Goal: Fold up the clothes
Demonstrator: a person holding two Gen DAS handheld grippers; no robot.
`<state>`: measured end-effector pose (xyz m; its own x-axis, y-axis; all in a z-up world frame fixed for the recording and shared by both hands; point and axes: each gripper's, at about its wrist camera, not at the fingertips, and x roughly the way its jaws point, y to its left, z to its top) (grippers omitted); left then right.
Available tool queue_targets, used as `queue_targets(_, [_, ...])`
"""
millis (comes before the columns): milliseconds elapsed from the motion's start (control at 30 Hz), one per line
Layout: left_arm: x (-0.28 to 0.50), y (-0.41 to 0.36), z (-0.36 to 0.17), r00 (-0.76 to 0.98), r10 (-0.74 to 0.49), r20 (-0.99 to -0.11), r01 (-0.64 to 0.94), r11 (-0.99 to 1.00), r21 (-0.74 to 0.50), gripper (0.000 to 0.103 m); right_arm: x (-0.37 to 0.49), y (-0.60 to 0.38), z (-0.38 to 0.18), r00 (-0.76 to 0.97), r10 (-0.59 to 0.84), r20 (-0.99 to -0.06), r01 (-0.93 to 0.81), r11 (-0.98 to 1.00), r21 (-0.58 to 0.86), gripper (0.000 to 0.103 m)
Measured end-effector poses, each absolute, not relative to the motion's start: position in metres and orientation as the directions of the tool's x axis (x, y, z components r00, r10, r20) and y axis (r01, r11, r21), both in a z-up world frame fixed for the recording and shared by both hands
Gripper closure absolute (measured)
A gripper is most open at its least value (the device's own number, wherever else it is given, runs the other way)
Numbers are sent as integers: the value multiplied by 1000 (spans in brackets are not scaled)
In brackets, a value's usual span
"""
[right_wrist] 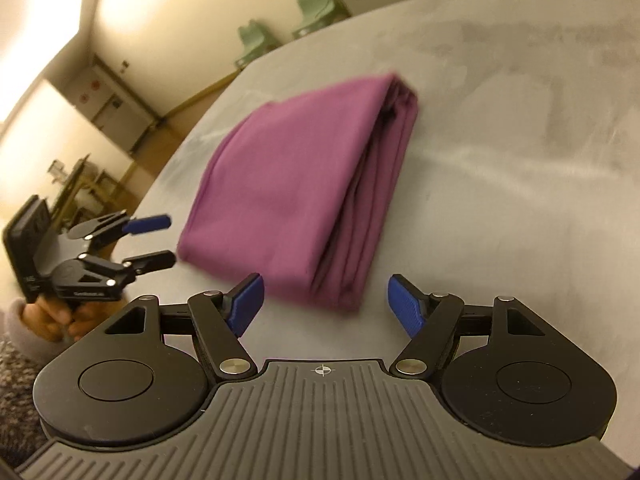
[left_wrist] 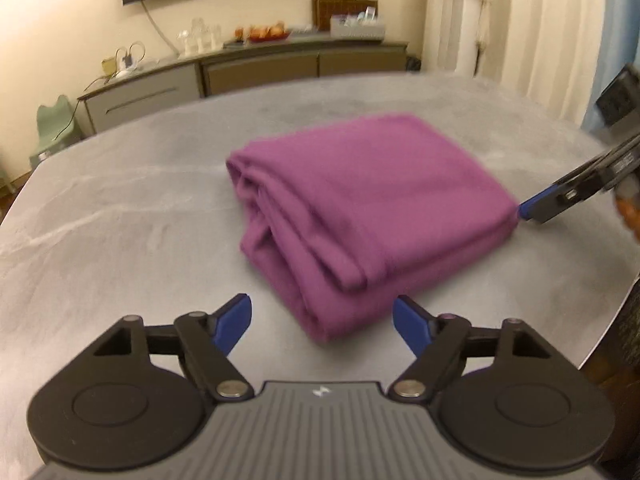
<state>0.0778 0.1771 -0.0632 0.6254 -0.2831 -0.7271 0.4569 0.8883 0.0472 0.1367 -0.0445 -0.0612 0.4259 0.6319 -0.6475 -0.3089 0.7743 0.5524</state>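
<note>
A purple garment (left_wrist: 360, 208) lies folded into a thick rectangle on the grey table (left_wrist: 120, 220). My left gripper (left_wrist: 322, 326) is open and empty, just short of the garment's near corner. My right gripper (right_wrist: 324, 304) is open and empty, close to the folded garment (right_wrist: 304, 184) at its layered edge. The right gripper's blue fingertip (left_wrist: 532, 206) shows in the left wrist view beside the garment's right corner. The left gripper (right_wrist: 154, 240) shows in the right wrist view, open, left of the garment.
A long sideboard (left_wrist: 240, 72) with glassware and fruit stands along the far wall. Cream curtains (left_wrist: 520, 20) hang at the right. Green chairs (right_wrist: 256, 40) stand beyond the table's far edge (right_wrist: 224, 80).
</note>
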Motion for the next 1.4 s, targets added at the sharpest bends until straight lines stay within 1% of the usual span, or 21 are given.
queue_targets(67, [85,169,-72,621,-256,-740,450,890,70,25,136,-41,-70,405,663,-629,-304,747,591,31])
queue_targets(133, [93,161,-80,618,-229,-752,444,891,93,27,140,-36,-76,425,677,-601,-285,730,621,40])
queue_targets(167, [97,157,-84,616,-215,-758,441,892,105,27,144,-33,-78,442,665,-602,-276,739,614,48])
queue_targets(200, [98,156,-84,624,-197,-757,430,895,121,29,146,-28,-78,458,636,-622,-283,767,576,77])
queue_targets(233, [101,157,-83,629,-168,-759,407,903,137,31,145,-20,-77,473,590,-654,-311,807,502,83])
queue_targets(267, [104,158,-82,633,-138,-762,383,911,154,38,142,-12,-73,498,535,-682,-348,844,408,85])
queue_targets(300, [105,161,-82,636,-107,-764,357,919,168,38,139,-3,-68,525,479,-704,-379,872,310,82])
queue_targets(367, [104,166,-79,639,-60,-767,317,929,191,39,134,12,-62,570,383,-727,-422,896,142,83])
queue_targets(400, [102,167,-78,640,-50,-767,311,930,198,42,132,15,-62,569,370,-735,-427,896,121,83])
queue_targets(500, [98,172,-75,641,-39,-766,294,935,198,43,126,19,-56,583,324,-745,-442,896,44,82])
queue_targets(533, [96,173,-73,642,-57,-765,294,939,177,43,124,19,-51,609,306,-731,-437,899,13,77])
queue_targets(567, [94,175,-70,645,-74,-760,295,942,158,43,120,21,-45,643,290,-709,-441,897,-33,75])
queue_targets(633, [89,177,-65,649,-108,-753,290,950,115,42,105,38,-35,721,273,-637,-475,864,-168,67])
queue_targets(667, [90,175,-64,647,-113,-754,294,949,110,42,98,53,-35,745,280,-605,-504,831,-236,65])
queue_targets(700, [92,173,-63,644,-117,-756,298,949,107,42,90,69,-34,767,290,-573,-527,793,-305,59])
queue_targets(733, [93,171,-62,642,-122,-757,302,948,103,42,85,85,-36,782,298,-548,-547,749,-374,57])
queue_targets(833, [93,160,-66,636,-119,-762,318,940,119,42,80,136,-57,806,286,-517,-571,604,-556,57])
queue_targets(900, [90,158,-68,640,-120,-759,328,936,128,41,83,163,-72,819,268,-508,-566,523,-637,57])
queue_targets(1100, [91,171,-75,652,-117,-749,314,941,126,41,107,200,-92,820,228,-525,-564,479,-673,57])
queue_targets(1233, [89,180,-68,667,-150,-729,318,943,97,41,109,200,-73,801,257,-541,-587,512,-627,57])
queue_targets(1400, [87,183,-59,686,-183,-705,330,941,77,41,105,197,-61,819,275,-503,-565,537,-626,57])
